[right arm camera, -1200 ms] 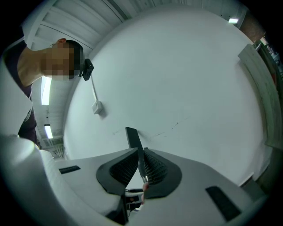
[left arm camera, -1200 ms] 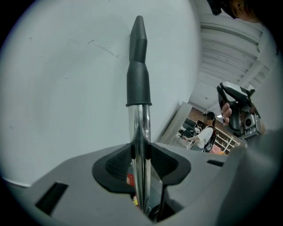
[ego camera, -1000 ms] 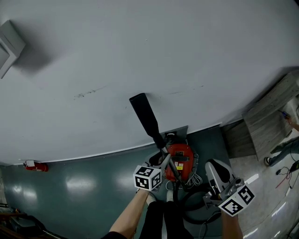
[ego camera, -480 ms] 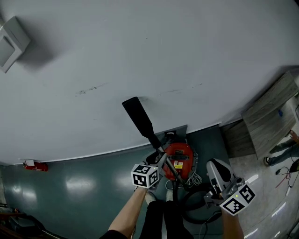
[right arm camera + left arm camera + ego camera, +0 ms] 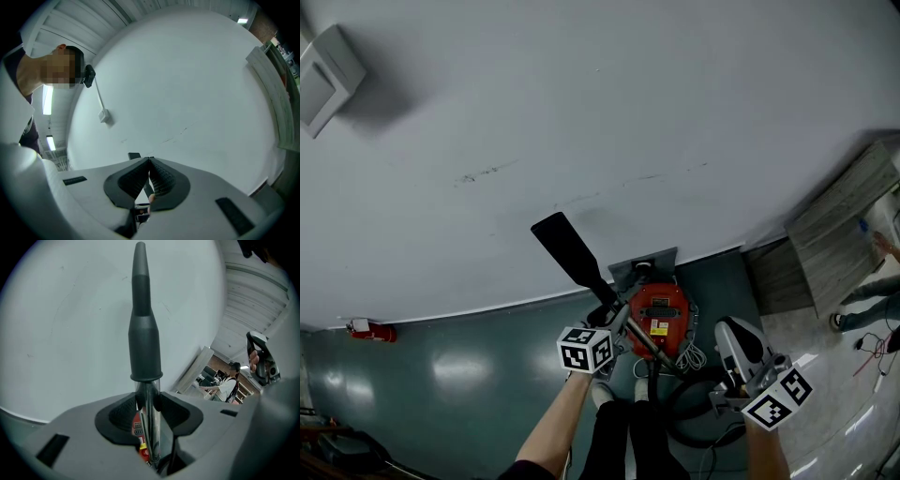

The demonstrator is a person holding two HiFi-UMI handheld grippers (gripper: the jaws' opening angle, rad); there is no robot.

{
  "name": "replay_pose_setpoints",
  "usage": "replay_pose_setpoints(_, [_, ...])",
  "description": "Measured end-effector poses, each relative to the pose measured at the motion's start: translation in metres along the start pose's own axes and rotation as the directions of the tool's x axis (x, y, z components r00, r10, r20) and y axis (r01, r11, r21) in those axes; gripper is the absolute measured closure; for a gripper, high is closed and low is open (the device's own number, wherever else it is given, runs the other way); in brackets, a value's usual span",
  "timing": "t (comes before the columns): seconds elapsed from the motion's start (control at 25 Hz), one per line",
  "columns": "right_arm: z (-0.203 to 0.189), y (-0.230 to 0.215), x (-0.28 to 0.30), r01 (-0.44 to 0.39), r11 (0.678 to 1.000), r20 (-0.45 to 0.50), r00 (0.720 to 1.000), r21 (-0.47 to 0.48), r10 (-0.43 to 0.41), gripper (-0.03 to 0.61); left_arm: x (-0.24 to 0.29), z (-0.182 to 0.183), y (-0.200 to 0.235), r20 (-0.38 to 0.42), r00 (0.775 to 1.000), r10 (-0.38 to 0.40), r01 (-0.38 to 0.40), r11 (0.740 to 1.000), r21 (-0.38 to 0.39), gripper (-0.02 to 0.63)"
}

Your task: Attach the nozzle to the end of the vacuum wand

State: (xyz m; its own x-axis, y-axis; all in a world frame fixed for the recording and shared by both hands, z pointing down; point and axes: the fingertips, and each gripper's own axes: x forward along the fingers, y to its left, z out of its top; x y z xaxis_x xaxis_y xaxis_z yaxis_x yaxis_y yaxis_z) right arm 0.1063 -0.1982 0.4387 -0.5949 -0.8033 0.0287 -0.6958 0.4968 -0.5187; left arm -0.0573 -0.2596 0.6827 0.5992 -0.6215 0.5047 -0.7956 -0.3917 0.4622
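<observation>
Left tongs (image 5: 149, 398): pads sit against the chrome vacuum wand (image 5: 150, 427) on both sides. The jaws have just been easing wider, with the wand between them. Black nozzle (image 5: 143, 329) is on the wand's end, raised off the floor, tip aimed at the pale grey wall (image 5: 628, 112). Right tongs (image 5: 149, 161) are closed on nothing, off to the right.

Room: glossy teal floor (image 5: 459, 375), with a pale line where it meets the wall. Faint scuffs on the wall, white box (image 5: 328, 80) mounted top left. Red vacuum body (image 5: 658, 319) with black hose sits on the floor against the wall. Small red item (image 5: 367, 331) far left, wood-grain panel (image 5: 839, 225) on the right.
</observation>
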Motion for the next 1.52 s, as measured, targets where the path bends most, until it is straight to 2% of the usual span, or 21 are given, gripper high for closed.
replay_pose_setpoints(0.56, [-0.004, -0.001, 0.004, 0.002, 1.000, -0.002, 1.000, 0.016, -0.002, 0.560, -0.001, -0.014, 0.010, -0.036, 0.999, 0.024, -0.025, 0.999, -0.025, 0.443])
replay_pose_setpoints(1.0, [-0.002, 0.013, 0.012, -0.023, 0.999, 0.005, 1.000, 0.027, 0.023, 0.560, -0.030, -0.031, 0.005, -0.097, 0.994, 0.052, -0.050, 0.998, 0.030, 0.442])
replay_pose_setpoints(1.36, [0.008, 0.042, 0.012, -0.053, 0.998, 0.018, 0.998, 0.022, 0.053, 0.560, -0.077, 0.013, -0.029, 0.011, 0.999, 0.030, -0.030, 0.998, 0.062, 0.451])
replay_pose_setpoints(1.52, [0.009, 0.057, 0.008, -0.061, 0.998, 0.020, 0.998, 0.021, 0.060, 0.560, -0.110, 0.046, -0.052, 0.101, 0.995, 0.014, -0.026, 0.993, 0.115, 0.527])
